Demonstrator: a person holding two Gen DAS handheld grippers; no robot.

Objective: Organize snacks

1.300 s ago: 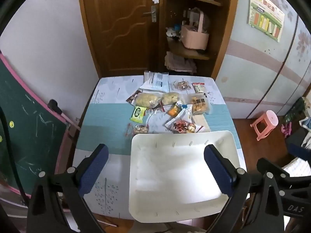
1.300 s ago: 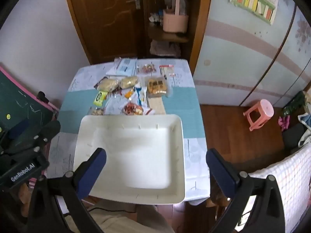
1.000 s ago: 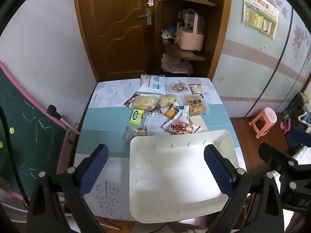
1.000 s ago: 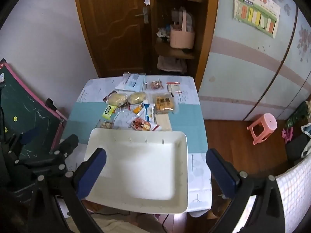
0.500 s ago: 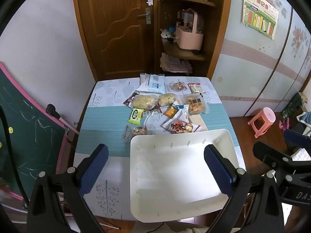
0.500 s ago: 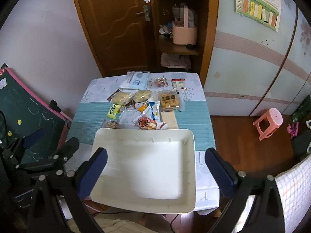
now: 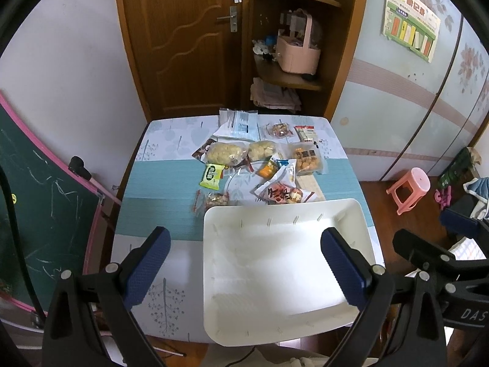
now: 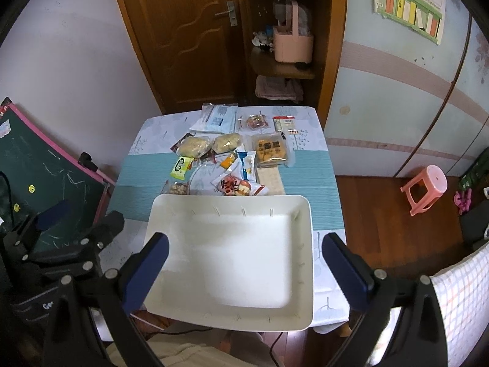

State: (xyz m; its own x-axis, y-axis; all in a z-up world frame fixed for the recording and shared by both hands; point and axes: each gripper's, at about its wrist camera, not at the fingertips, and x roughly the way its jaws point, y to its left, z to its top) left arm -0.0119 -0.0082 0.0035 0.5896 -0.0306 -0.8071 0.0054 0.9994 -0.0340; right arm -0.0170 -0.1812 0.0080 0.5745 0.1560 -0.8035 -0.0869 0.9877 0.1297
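Several snack packets lie in a pile (image 7: 262, 165) in the middle of the table, also in the right wrist view (image 8: 232, 159). Among them are a green packet (image 7: 211, 176), a red and white packet (image 7: 279, 194) and a tray of biscuits (image 7: 306, 158). A big empty white bin (image 7: 214, 263) stands on the near part of the table, also in the right wrist view (image 8: 302, 214). My left gripper (image 7: 246, 269) is open and empty, high above the bin's left side. My right gripper (image 8: 244, 270) is open and empty above the bin.
The table (image 7: 159, 183) has a teal and floral cloth and stands against a wooden door (image 7: 183, 39) and a shelf (image 7: 290, 46). A green chalkboard (image 7: 39, 198) leans at the left. A pink stool (image 7: 411, 189) stands on the floor at the right.
Both grippers have risen and drawn back a little, so the table looks smaller and more of the room shows. Both stay open and empty. Nothing on the table has moved.
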